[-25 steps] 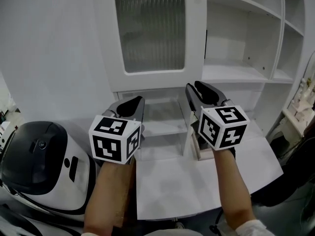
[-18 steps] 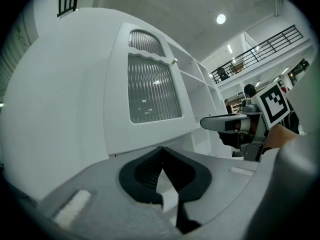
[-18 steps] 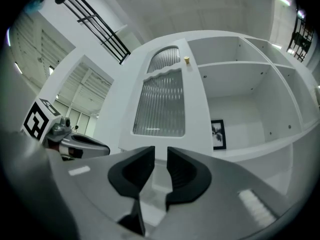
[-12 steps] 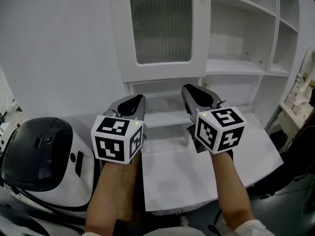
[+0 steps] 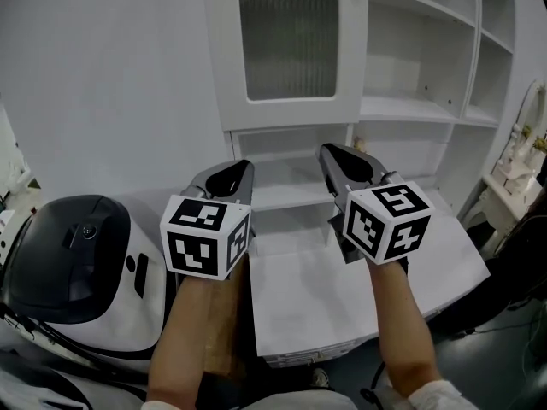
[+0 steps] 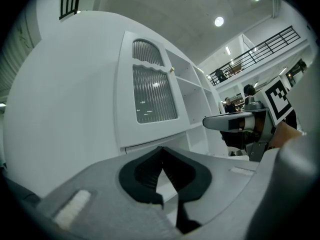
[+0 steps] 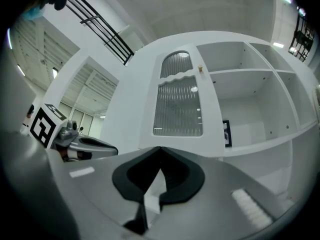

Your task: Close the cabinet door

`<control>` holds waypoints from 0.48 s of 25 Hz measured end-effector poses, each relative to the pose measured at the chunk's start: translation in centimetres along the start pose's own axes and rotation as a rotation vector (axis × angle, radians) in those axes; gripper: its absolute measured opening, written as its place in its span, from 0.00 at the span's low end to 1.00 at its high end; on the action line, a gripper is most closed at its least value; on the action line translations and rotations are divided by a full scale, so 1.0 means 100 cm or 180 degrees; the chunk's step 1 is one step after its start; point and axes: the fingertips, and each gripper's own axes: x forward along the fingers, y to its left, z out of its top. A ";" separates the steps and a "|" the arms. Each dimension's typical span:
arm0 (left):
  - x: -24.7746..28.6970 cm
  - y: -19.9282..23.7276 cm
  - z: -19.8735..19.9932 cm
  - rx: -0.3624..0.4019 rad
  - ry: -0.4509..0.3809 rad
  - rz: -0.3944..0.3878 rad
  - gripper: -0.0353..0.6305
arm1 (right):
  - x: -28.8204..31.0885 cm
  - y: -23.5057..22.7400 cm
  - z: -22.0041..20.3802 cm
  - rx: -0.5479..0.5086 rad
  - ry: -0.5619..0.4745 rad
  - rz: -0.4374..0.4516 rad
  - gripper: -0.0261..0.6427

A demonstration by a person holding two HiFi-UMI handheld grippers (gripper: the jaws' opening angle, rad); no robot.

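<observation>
- White open shelves (image 5: 419, 109) stand ahead of you; the ribbed-glass cabinet door (image 5: 291, 41) is just left of them.
- Your left gripper (image 5: 239, 169) is closed and empty.
- Your right gripper (image 5: 330, 152) has just closed on nothing, below the door.

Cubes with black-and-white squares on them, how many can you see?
2. One black-and-white marker cube rides on the left gripper, low in the head view. The other rides on the right gripper, beside it. None looks hidden.
</observation>
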 end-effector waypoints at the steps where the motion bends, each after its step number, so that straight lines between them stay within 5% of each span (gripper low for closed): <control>1: -0.002 0.000 0.000 0.0000 0.0001 0.0006 0.05 | -0.001 0.001 0.001 -0.0001 -0.0006 0.0004 0.04; 12: -0.013 0.008 0.001 -0.0010 -0.0019 0.0081 0.05 | 0.001 0.010 0.004 -0.0017 -0.0018 0.0061 0.04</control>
